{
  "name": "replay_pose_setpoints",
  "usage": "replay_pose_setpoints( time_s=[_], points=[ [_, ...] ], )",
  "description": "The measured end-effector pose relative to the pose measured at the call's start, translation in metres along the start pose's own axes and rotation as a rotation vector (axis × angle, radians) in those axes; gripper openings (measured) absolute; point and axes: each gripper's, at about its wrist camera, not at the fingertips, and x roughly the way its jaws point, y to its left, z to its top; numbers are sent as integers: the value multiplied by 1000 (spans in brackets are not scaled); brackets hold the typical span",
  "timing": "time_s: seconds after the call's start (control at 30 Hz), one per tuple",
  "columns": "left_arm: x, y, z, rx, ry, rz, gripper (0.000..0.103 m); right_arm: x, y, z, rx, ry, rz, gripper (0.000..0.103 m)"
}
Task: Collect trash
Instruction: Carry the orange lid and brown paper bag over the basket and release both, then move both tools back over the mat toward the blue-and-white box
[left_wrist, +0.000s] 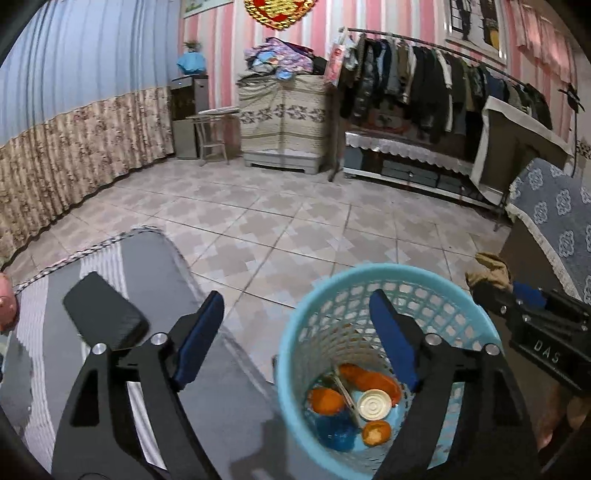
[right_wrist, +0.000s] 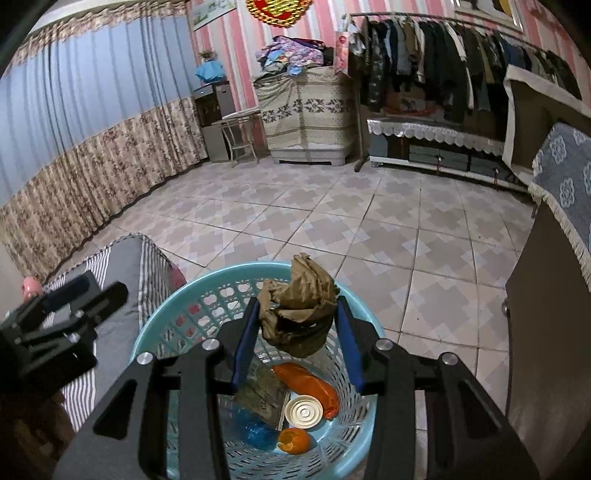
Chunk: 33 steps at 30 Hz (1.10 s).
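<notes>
Crumpled brown paper (right_wrist: 297, 301) clamped in right gripper (right_wrist: 297, 328), centre frame, above blue lattice wastebasket (right_wrist: 155, 328) holding orange peel (right_wrist: 293, 441). Left gripper (left_wrist: 295, 325) spread wide, empty.

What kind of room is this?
Most likely a lived-in bedroom or living room in a home: a full clothes rack along the pink striped wall, long curtains, and a tiled floor with a bin.
</notes>
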Motion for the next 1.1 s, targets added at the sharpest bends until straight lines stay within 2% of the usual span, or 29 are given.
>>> replay_pose_setpoints(
  time_s=[0.13,0.37,0.4,0.43,0.5,0.57,0.63,0.77,1.1],
  points=[
    [-14,18,4,-7,-32,64,89,5,9,-1,-23,6,3,41],
    [-34,51,3,-64,-43,117,97,10,19,-2,-33,6,13,44],
    [-36,55,3,-68,-44,123,97,10,20,-1,-30,4,15,50],
    [-40,60,2,-74,-46,131,97,9,20,-1,-25,-2,15,62],
    [-45,65,0,-76,-48,144,97,6,22,-1,-20,-17,6,78],
    [-51,70,-2,-75,-52,162,97,3,23,-1,-20,-30,12,80],
    [-56,74,-4,-73,-54,171,97,1,24,-1,-22,-43,1,89],
    [-69,85,-11,-73,-64,196,97,-3,27,-1,-19,-64,-3,93],
    [-101,120,-29,-118,-84,236,98,-9,44,-1,-74,-94,-3,93]
  ],
)
